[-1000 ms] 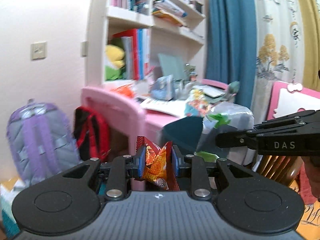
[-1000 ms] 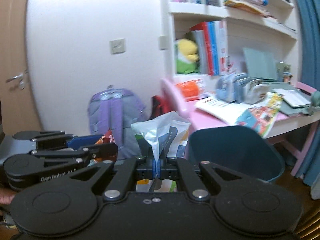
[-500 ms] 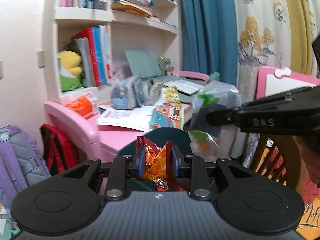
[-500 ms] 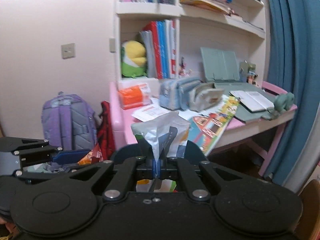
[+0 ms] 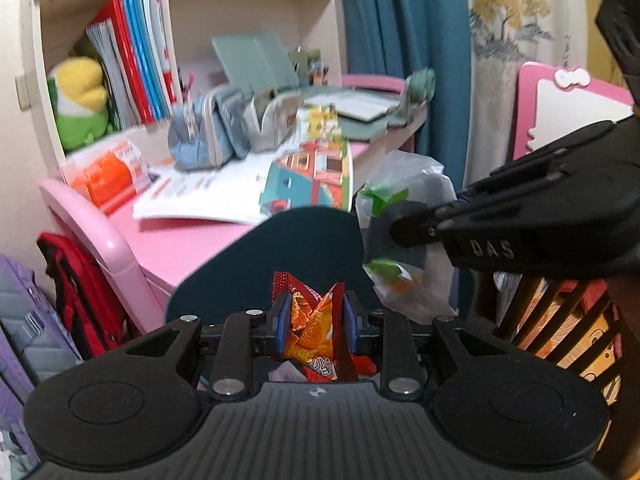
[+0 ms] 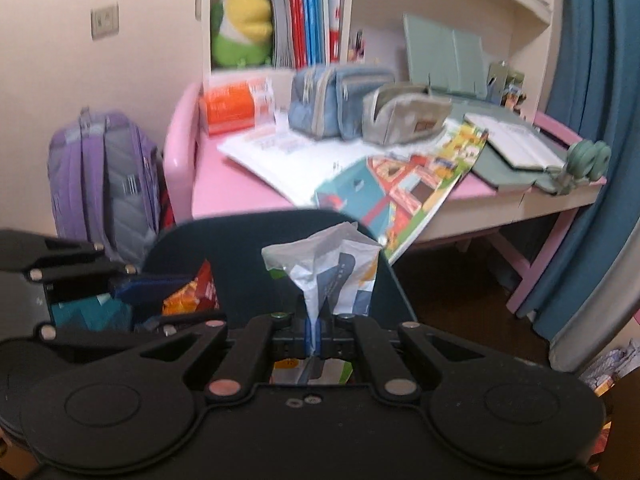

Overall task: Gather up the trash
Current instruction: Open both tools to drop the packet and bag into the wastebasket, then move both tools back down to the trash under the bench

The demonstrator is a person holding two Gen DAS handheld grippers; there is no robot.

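Snack wrapper (image 5: 314, 326) pinched in left gripper (image 5: 315, 322); plastic bag (image 6: 332, 276) clamped in right gripper (image 6: 314, 330); cluttered pink desk (image 6: 232, 188) behind.

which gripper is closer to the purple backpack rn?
Left. The left gripper, shut on the chip bag, sits on the purple backpack side; the right gripper, holding the white wrapper, is farther over, toward the curtain.

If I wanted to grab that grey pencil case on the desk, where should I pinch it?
Pinch the grey pencil case across its open top flap, coming down from above. It stands upright beside the blue case, so its sides are crowded, but the thin flap sticks up free.
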